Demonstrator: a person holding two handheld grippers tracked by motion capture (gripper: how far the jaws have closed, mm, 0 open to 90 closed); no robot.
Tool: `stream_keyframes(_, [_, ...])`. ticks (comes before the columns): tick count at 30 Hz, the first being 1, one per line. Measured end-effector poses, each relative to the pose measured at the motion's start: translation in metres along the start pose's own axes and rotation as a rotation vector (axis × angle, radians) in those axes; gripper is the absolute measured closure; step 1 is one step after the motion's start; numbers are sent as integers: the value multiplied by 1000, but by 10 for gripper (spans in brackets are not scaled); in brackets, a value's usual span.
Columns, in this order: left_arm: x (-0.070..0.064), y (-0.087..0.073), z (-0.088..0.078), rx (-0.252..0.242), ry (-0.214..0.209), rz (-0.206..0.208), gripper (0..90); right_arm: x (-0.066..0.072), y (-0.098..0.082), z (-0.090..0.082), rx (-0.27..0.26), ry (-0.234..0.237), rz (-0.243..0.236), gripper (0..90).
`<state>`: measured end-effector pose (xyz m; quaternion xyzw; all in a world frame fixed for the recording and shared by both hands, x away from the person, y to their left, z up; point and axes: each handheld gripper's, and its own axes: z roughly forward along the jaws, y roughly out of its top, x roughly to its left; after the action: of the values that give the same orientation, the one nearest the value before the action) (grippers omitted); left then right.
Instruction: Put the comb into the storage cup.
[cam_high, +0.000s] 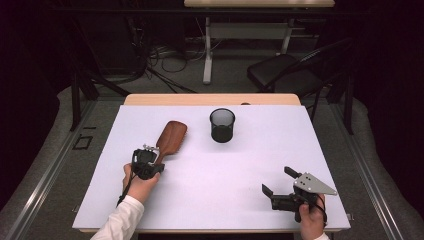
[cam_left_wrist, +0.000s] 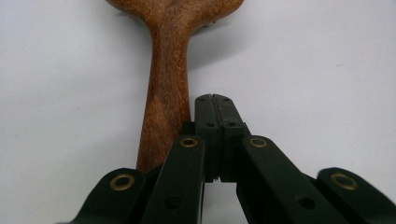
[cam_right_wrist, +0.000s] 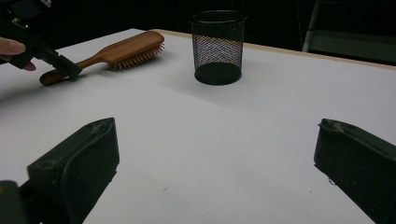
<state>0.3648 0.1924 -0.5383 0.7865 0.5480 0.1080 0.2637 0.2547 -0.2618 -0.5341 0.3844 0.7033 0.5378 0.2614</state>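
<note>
A wooden hairbrush (cam_high: 172, 135) lies bristles down on the white table (cam_high: 225, 200), left of centre, with its handle toward the person. My left gripper (cam_high: 156, 159) is at the handle's end. In the left gripper view its jaws are shut together (cam_left_wrist: 215, 100) with nothing between them, just to the right of the brush handle (cam_left_wrist: 166, 102). A black mesh cup (cam_high: 222, 125) stands upright at the middle back. My right gripper (cam_high: 277, 181) rests near the front right with its jaws wide open and empty (cam_right_wrist: 215, 154), looking toward the cup (cam_right_wrist: 218, 44) and brush (cam_right_wrist: 126, 51).
The table's front edge runs just under both hands. Behind the table stand a black chair (cam_high: 285, 70) and the legs of another desk (cam_high: 207, 50), with cables on the floor.
</note>
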Motion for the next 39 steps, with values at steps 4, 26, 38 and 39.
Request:
stream_keyframes(4, [5, 0, 0, 2, 8, -9, 899, 0, 0, 0, -2, 2, -3, 0])
stream_keyframes(26, [20, 2, -2, 1, 45, -42, 887, 0, 0, 1, 5, 3, 3, 0])
stream_keyframes(38, [8, 7, -10, -14, 22, -2, 844, 0, -1, 1, 6, 2, 3, 0])
stream_keyframes(39, [7, 8, -12, -15, 19, 4, 834, 0, -1, 1, 6, 2, 3, 0])
